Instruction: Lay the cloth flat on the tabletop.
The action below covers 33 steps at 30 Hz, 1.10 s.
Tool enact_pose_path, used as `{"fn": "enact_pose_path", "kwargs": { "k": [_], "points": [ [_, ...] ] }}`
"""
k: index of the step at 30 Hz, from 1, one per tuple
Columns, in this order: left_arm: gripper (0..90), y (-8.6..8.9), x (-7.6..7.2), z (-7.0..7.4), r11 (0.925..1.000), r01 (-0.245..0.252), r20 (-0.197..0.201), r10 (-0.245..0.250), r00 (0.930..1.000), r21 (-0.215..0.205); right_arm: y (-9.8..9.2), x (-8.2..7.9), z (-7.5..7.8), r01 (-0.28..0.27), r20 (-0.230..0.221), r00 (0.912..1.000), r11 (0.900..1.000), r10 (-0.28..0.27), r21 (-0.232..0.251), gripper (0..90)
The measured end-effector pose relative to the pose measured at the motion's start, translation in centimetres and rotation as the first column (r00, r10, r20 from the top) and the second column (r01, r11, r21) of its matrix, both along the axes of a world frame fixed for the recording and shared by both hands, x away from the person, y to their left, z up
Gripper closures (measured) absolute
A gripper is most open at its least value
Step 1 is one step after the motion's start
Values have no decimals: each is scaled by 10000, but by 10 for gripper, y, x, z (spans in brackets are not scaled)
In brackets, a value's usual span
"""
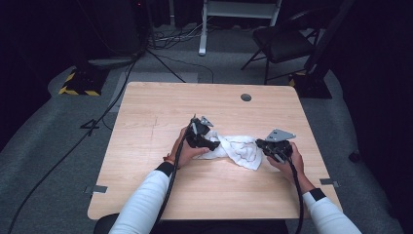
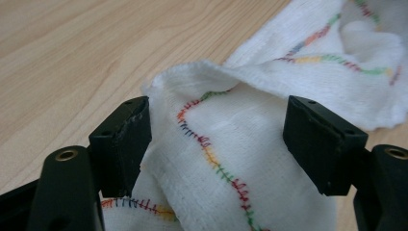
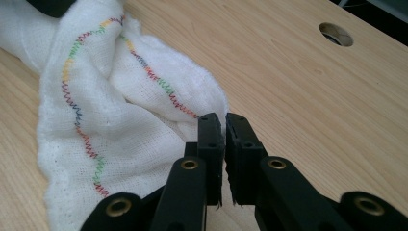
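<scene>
- Left tongs [image 1: 210, 142] at left end of white cloth [image 1: 238, 150], jaws spread wide, cloth bunched between but not pinched; left pad [image 2: 126, 144] brushing a fold.
- Cloth crumpled mid-tabletop [image 1: 160, 112], rainbow-stitched hem [image 2: 211, 154] running up between the jaws.
- Right tongs [image 1: 272, 152] nearly closed at the cloth's right edge; pinch on a thin corner likely, not certain.
- Best next: lower left tongs over hem, close on a single layer, then pull apart gently to flatten.
</scene>
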State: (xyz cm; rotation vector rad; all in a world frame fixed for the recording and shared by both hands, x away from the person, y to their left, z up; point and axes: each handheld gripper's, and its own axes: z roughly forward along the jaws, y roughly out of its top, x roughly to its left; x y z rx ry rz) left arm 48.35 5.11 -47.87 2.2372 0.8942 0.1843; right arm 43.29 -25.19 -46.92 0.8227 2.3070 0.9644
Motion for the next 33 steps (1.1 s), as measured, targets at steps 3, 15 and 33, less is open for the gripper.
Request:
{"fn": "enact_pose_path", "kwargs": {
  "k": [3,15,33],
  "points": [
    [268,3,4,-4,9999,13,-355,-18,9994,-135,0,0,-1,-8,-40,10000,10000,8,-16,846],
    [790,11,-21,21,9848,1713,951,-1680,9812,-272,0,0,0,-52,9,10000,9999,52,-155,864],
    [787,-15,-131,28,8650,4872,2068,-5018,8399,1200,-16,-5,1,39,-429,9991,9997,-29,228,875]
  ]
}}
